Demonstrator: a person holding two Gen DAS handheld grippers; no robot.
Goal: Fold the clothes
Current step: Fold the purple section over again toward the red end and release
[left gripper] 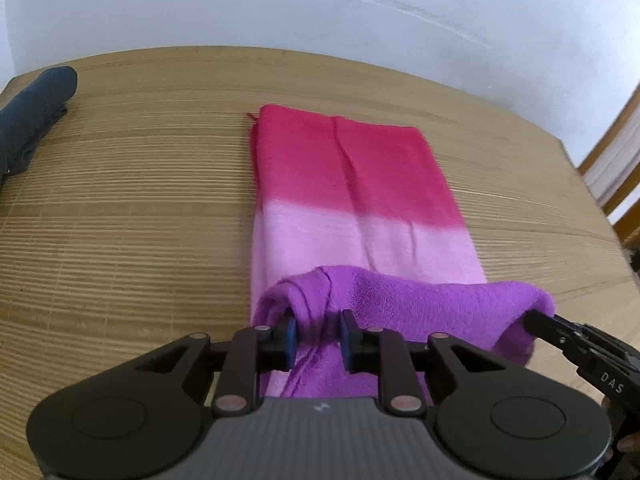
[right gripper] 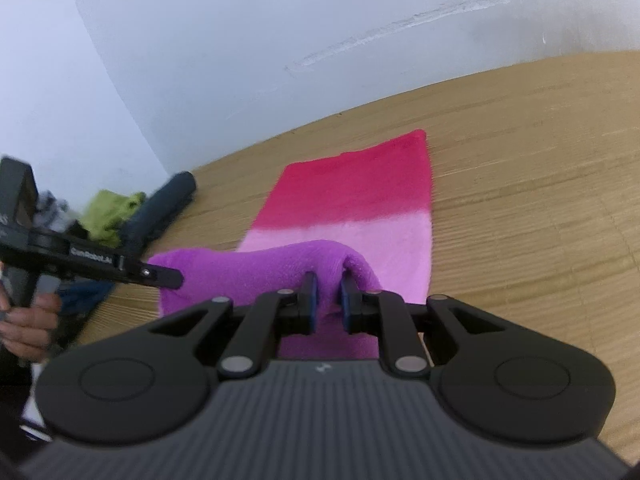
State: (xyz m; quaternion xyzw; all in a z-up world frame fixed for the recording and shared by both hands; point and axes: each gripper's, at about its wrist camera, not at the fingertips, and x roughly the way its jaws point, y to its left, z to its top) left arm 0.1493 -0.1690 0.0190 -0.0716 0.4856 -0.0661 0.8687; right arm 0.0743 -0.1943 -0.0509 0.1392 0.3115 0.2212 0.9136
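1. At the far left of the wooden table (left gripper: 120, 200) lies a dark navy rolled garment (left gripper: 34, 112). The right wrist view shows it beside a crumpled lime-green cloth (right gripper: 112, 212) and a grey-and-white piece too blurred to name.
2. The person's left hand (right gripper: 28, 328) shows at the left edge of the right wrist view, wrapped around the handle of its gripper.
3. The left gripper (left gripper: 318, 330) has its blue-padded jaws pinched on a bunched fold at the left end of the purple edge of the towel (left gripper: 352, 184). Cloth fills the narrow gap between the pads.
4. The towel lies lengthwise down the middle of the table. Its far end is deep pink, its middle band pale pink and its near end purple. The far end lies flat with one long crease running along it. The near purple end is lifted off the table and rolled forward over the pale pink band.
5. The right gripper (right gripper: 329, 294) is clamped on the right end of the same purple edge, a ridge of cloth squeezed between its pads. In the left wrist view its black finger (left gripper: 540, 322) enters from the right and meets the cloth.
6. Behind the table stands a white wall (left gripper: 320, 8) with a long scuff mark. A wooden frame (left gripper: 616, 152) shows at the far right.
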